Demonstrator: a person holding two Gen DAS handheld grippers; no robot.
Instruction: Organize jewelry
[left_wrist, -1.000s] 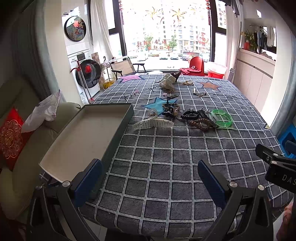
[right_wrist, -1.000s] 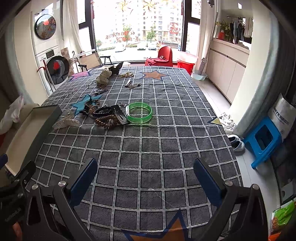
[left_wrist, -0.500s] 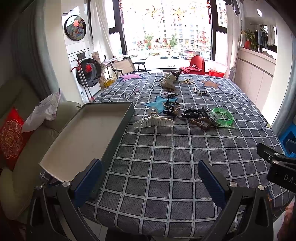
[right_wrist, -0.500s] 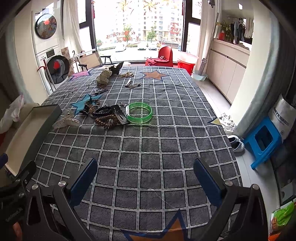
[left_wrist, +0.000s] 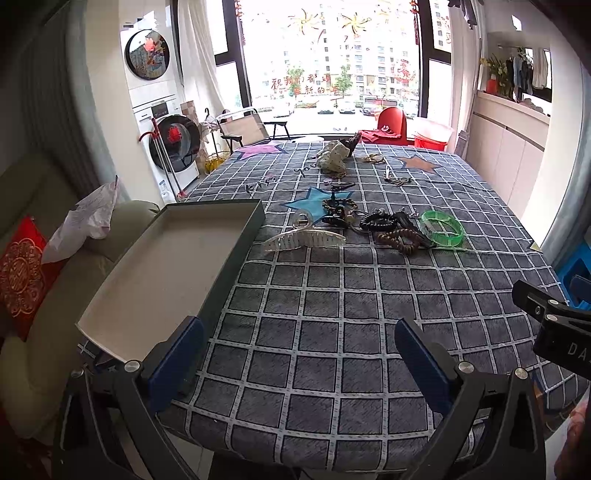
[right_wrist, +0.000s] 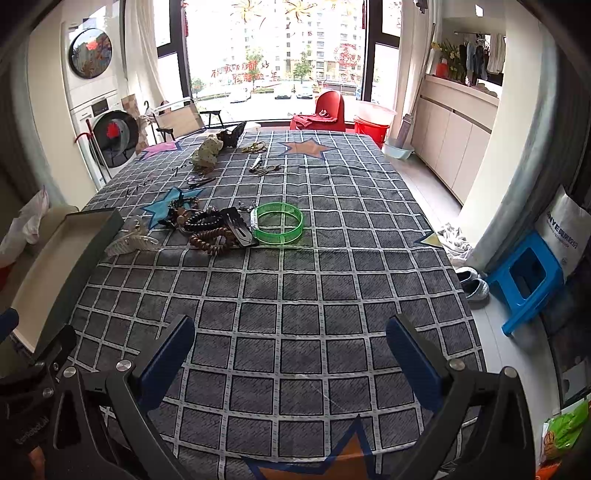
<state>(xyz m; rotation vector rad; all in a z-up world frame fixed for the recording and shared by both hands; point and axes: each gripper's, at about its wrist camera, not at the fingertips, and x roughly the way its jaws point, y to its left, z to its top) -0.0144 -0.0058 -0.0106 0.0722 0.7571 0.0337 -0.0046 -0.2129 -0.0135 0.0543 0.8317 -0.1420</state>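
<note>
1. A shallow dark-sided tray (left_wrist: 236, 240) with a pale floor is lying along the left edge of the table (left_wrist: 332, 295), its near corner overhanging the edge. Nothing is lying inside it.
2. The left gripper (left_wrist: 301, 358) is hovering low over the near left part of the checked tablecloth, its blue-padded fingers (left_wrist: 177, 358) spread wide and holding nothing. Its left finger is sitting in front of the tray's near end.
3. A clear plastic hair claw clip (left_wrist: 304, 240) is lying just right of the tray's far end, around the middle of the table.
4. Right of the clip, a tangle of dark beaded bracelets (left_wrist: 397, 238) and coiled hair ties is bunching together beside a blue star printed on the cloth.
5. A translucent green bangle (right_wrist: 279, 223) is lying flat at the right end of that cluster, touching a black flat clip (right_wrist: 240, 230).
6. Farther back, a spotted fabric scrunchie (right_wrist: 208, 147) and small metal pieces are lying scattered near the window end.
7. The right gripper (right_wrist: 290, 356) is hovering over the near right part of the table, fingers spread wide and empty, well short of the jewelry.
</note>
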